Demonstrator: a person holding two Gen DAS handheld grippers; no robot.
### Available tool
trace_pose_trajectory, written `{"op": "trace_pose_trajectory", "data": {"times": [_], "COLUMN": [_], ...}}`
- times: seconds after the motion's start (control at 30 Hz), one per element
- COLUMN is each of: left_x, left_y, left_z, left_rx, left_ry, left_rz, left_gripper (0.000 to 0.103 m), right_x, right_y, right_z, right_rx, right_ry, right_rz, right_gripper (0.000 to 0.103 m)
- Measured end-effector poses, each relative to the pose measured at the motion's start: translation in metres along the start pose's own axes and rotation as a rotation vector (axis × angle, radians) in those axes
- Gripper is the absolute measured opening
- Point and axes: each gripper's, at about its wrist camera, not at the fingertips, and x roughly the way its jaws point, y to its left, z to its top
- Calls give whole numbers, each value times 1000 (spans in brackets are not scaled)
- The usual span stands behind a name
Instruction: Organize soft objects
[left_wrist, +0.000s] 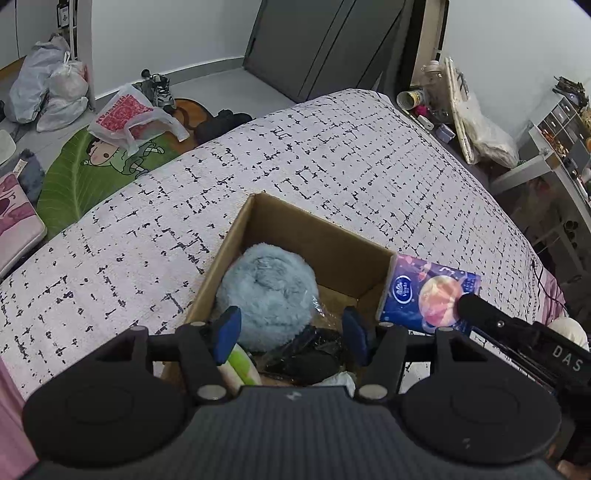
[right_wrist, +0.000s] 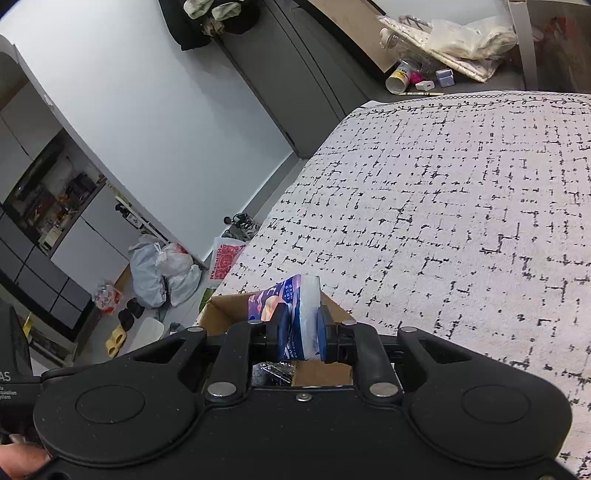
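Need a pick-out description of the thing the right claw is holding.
Find the patterned bed, then the open cardboard box on it. At the box's right rim, the right claw pinches a tissue pack: dark blue printed wrapper, unlike the fluffy pale-blue ball inside.

Matte black left gripper (left_wrist: 290, 334) with blue pads (left_wrist: 227, 334), silver screws.

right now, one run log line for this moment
left tongs: open over box | right tongs: shut on tissue pack at box edge | blue plush: in box
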Motion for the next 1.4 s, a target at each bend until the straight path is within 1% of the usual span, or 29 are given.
{"op": "trace_pose_trajectory", "data": {"times": [0.07, 0.1, 0.17, 0.4, 0.47, 0.53, 0.6, 0.67, 0.73, 0.8, 0.87, 0.93, 1.0, 1.07, 1.13, 1.2, 1.33, 1.4], "left_x": [1, 2, 2, -3, -6, -10, -13, -16, -20, -26, -32, -40, -48, -55, -62, -69, -83, -90], "left_y": [2, 3, 4, 1, -1, -3, -6, -8, -11, -17, -23, -29, -35, -40, -45, -49, -54, -56], "left_z": [1, 3, 5, 7, 6, 4, 2, 0, -3, -6, -9, -12, -16, -19, -23, -27, -33, -36], "left_rx": [-1, -1, 1, 14, 21, 26, 31, 31, 33, 44, 58, 70, 81, 95, 115, 128, 147, 156], "left_ry": [3, 3, 3, 1, -1, -11, -14, -12, -11, -15, -20, -31, -41, -40, -35, -37, -49, -55], "left_rz": [1, 3, 7, 10, 11, 13, 15, 15, 16, 14, 14, 16, 15, 15, 14, 14, 18, 16], "left_gripper": [59, 59, 59, 60, 68, 71, 73, 74, 75, 76, 81, 83, 84, 85, 85, 85, 86, 87], "right_x": [3, 4, 4, -7, -11, -17, -26, -35, -44, -53, -62, -69, -77, -85, -94, -101, -121, -132], "right_y": [3, 4, 4, 2, 2, 1, 1, -1, -4, -8, -11, -13, -15, -17, -16, -18, -22, -21], "right_z": [1, 1, 2, 3, 3, 2, 1, 0, -1, -2, -3, -4, -4, -5, -9, -13, -17, -19], "right_rx": [-18, -20, -11, -2, 0, -1, 1, 8, 18, 29, 30, 27, 23, 23, 14, 16, 37, 32], "right_ry": [-2, 3, -2, -18, -18, -22, -35, -46, -52, -59, -64, -60, -52, -58, -66, -64, -82, -100], "right_rz": [13, 17, 20, -9, -11, -12, -11, -11, -15, -24, -31, -30, -34, -28, -38, -47, -54, -70], "right_gripper": [24, 29, 34, 34, 35, 38, 43, 43, 45, 56, 56, 59, 67, 72, 74, 80, 87, 96]}}
